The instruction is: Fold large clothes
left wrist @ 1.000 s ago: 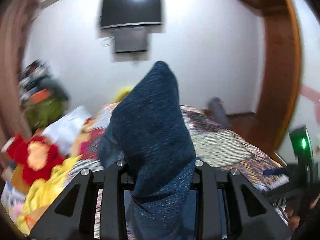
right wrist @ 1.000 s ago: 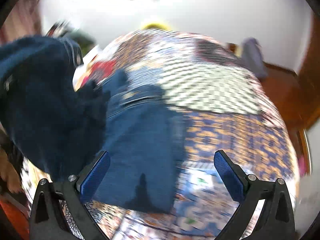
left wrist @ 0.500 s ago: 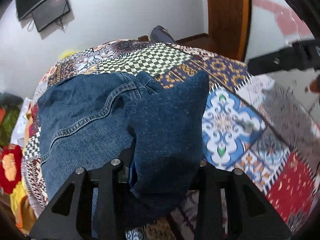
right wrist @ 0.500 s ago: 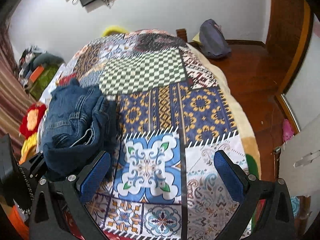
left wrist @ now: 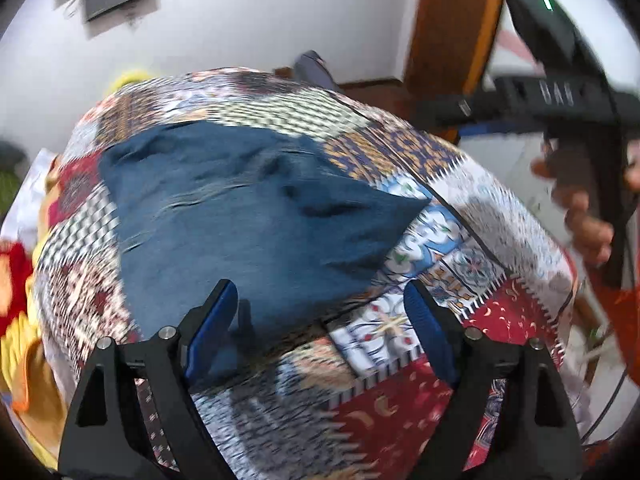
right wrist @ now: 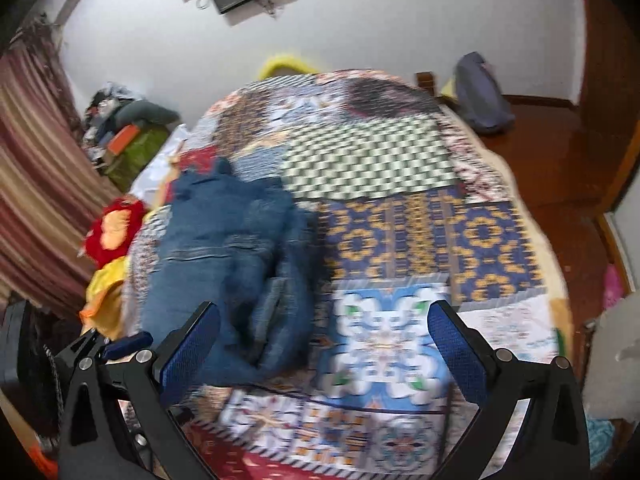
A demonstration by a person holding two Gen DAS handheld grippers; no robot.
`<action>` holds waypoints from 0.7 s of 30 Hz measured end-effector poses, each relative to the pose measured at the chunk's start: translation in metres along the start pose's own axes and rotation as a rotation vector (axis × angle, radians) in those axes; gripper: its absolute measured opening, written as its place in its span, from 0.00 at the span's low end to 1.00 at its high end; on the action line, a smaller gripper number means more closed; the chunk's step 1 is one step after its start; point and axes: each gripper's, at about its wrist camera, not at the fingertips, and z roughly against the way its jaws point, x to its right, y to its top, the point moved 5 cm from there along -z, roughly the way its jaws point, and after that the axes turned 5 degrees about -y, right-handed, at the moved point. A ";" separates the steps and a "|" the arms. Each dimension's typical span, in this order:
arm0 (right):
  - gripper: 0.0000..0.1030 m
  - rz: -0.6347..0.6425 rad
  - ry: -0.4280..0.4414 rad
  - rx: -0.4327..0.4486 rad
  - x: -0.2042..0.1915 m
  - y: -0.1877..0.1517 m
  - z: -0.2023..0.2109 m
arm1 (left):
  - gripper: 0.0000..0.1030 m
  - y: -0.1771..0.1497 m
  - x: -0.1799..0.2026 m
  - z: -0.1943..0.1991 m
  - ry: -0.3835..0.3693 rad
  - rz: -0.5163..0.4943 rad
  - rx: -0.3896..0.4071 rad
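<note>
So, nearest first: left tongs (left wrist: pixel 316 328) are spreading apart w/ nothing between the pads. The jeans (left wrist: pixel 248 216) lie just ahead of them on the bed (left wrist: pixel 400 412), the near edge of the denim under the left-side blue pad (left wrist: pixel 210 330) but not pinched. Prob. a deliberate let-go, so the folded layer settles flat on the lower one instead of being dragged back.

Right tongs (right wrist: pixel 324 348) are wide and empty too, hanging over bare quilt; jeans (right wrist: pixel 228 272) sit ahead and to their left. Keeping that side clear looks sensible: no snagging the fold while the other side lets go.

Views differ. Left cam shows the denim as one broad, fairly flat sheet w/ a few creases, a corner pointing off to the right; the other tool and the fingers of a hand (left wrist: pixel 584 216) gripping it show at far right. Right cam shows what that hides: seen from the side the jeans are a thick stacked bundle, seams and layers at the near end, so the fold is lumpy, not crisp.

Farther out, right cam only: striped curtain (right wrist: pixel 32 184) far left, clutter pile (right wrist: pixel 120 128), grey bag (right wrist: pixel 480 96) on wood floor. Both are motion-blurred.
</note>
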 end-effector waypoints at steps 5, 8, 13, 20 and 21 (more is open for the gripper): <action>1.00 0.057 0.056 -0.067 -0.041 -0.009 -0.031 | 0.85 -0.007 -0.053 0.022 0.122 0.095 0.047; 1.00 0.098 0.064 -0.130 -0.059 -0.019 -0.059 | 0.85 -0.013 -0.078 0.020 0.171 0.135 0.032; 1.00 0.081 0.022 -0.251 -0.049 -0.033 -0.104 | 0.89 -0.035 -0.108 -0.009 0.192 0.202 -0.052; 1.00 -0.031 0.091 -0.318 -0.001 -0.038 -0.107 | 1.00 -0.053 -0.120 -0.025 0.133 0.289 -0.035; 1.00 -0.010 0.082 -0.310 0.002 -0.038 -0.102 | 1.00 -0.053 -0.120 -0.024 0.132 0.281 -0.037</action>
